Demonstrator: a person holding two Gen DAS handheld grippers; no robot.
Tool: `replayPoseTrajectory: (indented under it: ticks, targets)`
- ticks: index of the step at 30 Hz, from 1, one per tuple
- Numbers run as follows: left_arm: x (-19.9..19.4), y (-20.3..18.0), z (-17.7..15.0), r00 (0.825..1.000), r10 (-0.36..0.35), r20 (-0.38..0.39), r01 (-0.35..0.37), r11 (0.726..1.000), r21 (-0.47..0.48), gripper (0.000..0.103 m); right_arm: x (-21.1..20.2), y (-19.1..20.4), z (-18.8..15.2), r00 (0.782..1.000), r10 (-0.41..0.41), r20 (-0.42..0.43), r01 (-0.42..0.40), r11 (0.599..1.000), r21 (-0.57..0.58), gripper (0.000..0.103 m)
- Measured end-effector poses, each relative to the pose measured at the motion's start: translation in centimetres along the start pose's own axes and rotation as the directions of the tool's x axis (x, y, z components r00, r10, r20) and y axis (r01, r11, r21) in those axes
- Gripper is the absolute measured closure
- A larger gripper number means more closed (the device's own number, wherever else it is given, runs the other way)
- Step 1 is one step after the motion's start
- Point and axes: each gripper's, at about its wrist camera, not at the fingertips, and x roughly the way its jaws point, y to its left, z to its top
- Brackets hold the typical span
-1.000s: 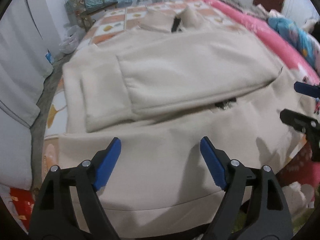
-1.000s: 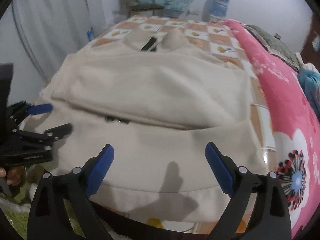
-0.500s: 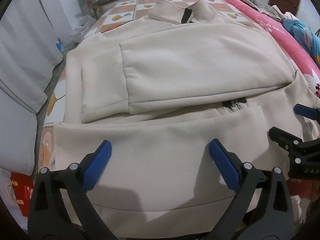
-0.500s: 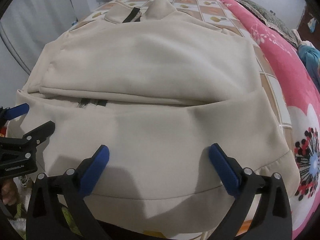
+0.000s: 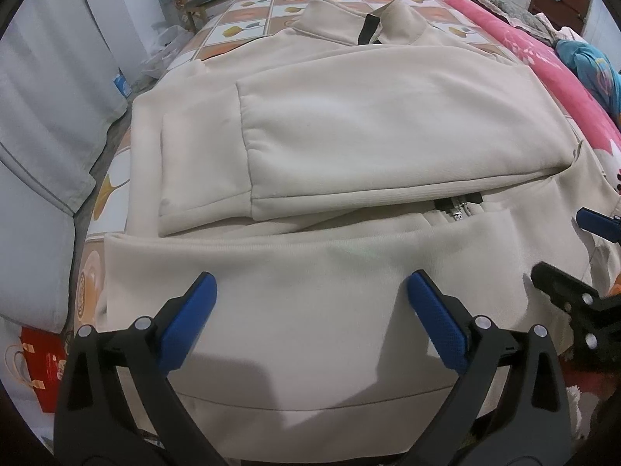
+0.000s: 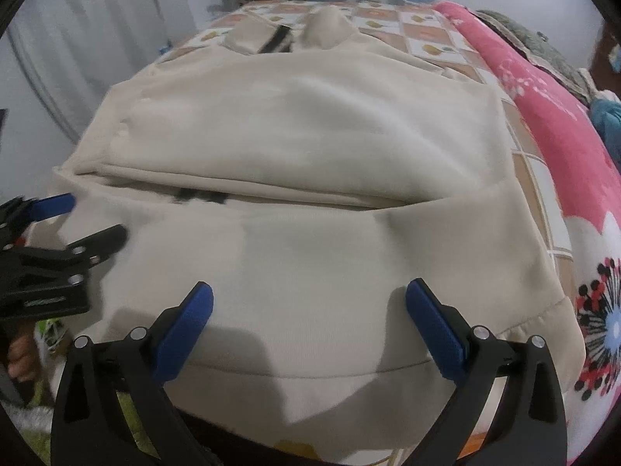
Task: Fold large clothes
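Each gripper, left gripper and right gripper, is showing black angular plastic arms, silver pivot screws, and textured blue pads lining the fingers.

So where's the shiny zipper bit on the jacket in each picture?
Left wrist view: the zipper peeks out right of centre, under the folded sleeve's edge.
Right wrist view: the zipper is a blurry dark strip left of centre.
Shared landmark: the collar at the top.
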Motion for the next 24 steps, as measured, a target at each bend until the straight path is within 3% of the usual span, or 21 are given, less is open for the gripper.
replayPoseTrajectory:
  ticks: [7,24]
  targets:
    - [0.0,0.1,-0.1,1.000,-0.003,0.002,0.003,1.000,-0.004,0.007,-0.6,2.0,-0.3,1.000,0.029,-0.011,-0.030,0.995,-0.100,0.006]
    - [0.0,0.1,-0.1,1.000,-0.004,0.004,0.004,1.000,-0.004,0.007,0.4,2.1,-0.7,0.999,0.021,-0.036,-0.024,0.994,-0.107,0.006]
